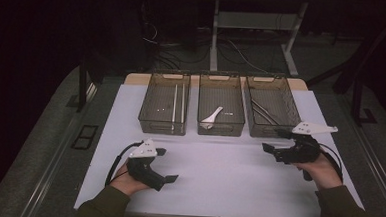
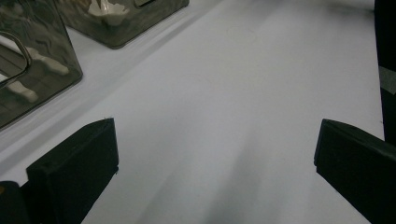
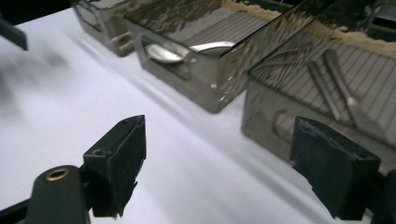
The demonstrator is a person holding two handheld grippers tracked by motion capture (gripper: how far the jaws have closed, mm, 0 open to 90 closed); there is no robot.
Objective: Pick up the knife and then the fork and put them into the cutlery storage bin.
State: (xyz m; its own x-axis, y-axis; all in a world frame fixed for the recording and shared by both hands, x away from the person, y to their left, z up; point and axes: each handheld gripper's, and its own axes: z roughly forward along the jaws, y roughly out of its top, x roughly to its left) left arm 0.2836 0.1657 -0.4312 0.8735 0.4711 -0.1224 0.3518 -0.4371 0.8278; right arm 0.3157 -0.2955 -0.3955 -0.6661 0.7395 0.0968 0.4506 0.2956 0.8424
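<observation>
Three smoky clear bins stand in a row at the back of the white table [image 1: 218, 165]. The left bin [image 1: 164, 107] holds white chopsticks, the middle bin [image 1: 221, 109] a white spoon [image 1: 211, 117], the right bin [image 1: 272, 110] metal cutlery [image 1: 262, 112]. My left gripper [image 1: 168, 165] rests low at the front left, open, with bare table between its jaws [image 2: 215, 154]. My right gripper [image 1: 274, 140] hovers at the right, just in front of the right bin, open and holding nothing [image 3: 215, 172]. In the right gripper view the spoon [image 3: 187, 50] and the metal cutlery [image 3: 336, 93] lie in their bins.
The table's front edge runs just ahead of the person's sleeves. Dark floor, cables and desk legs [image 1: 215, 34] lie beyond the bins. A wide stretch of white surface separates the two grippers.
</observation>
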